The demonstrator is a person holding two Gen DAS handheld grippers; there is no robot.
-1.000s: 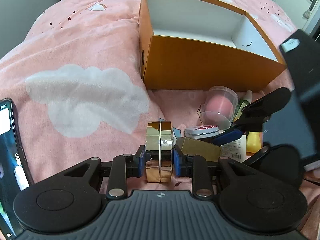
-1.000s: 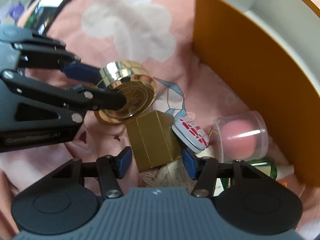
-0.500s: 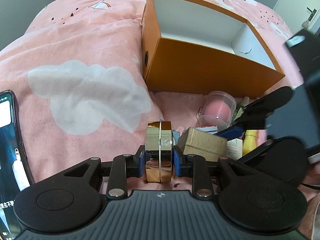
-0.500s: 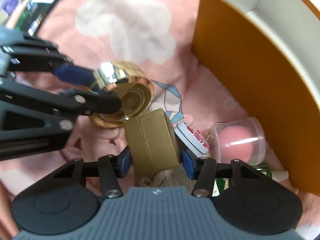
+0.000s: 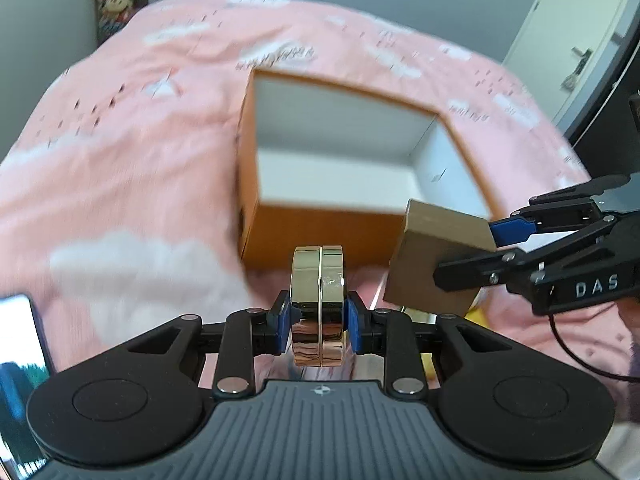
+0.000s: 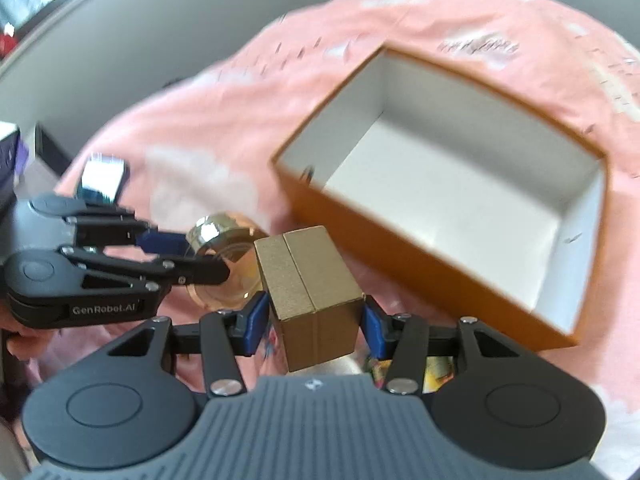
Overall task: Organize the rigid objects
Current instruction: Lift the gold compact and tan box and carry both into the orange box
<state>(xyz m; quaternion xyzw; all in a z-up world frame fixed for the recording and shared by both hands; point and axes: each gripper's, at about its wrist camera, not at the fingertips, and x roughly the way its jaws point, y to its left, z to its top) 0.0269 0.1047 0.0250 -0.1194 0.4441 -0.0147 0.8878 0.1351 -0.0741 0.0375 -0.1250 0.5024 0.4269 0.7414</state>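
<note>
Your left gripper [image 5: 319, 317] is clenched on the round gold tin [image 5: 318, 304], which stands on edge between the blue pads [image 5: 282, 317], with both flat faces pressed by them. The tin is held in the air, on the near side of the orange box [image 5: 320, 236] and below its rim as the left wrist view shows it. Your right gripper [image 6: 313, 318] is grasping the small gold carton [image 6: 310, 294]; its jaws have just been closing, with the carton between them, and both pads now bear on the carton's side faces. In the left wrist view that carton [image 5: 434, 258] hangs before the near right corner of the orange box, tilted, clear of the bedding. In the right wrist view the left gripper [image 6: 204, 256] and its tin [image 6: 224, 260] sit just to the left of the carton, very close to it; contact between them cannot be confirmed. The orange box lies open on the pink bedspread [image 5: 140, 140], and its white interior shows nothing inside. A phone [image 5: 20, 364] rests on the bedspread well to the left of the box. Some small items show partly below the carton, too hidden to identify. Both views are blurred.
</note>
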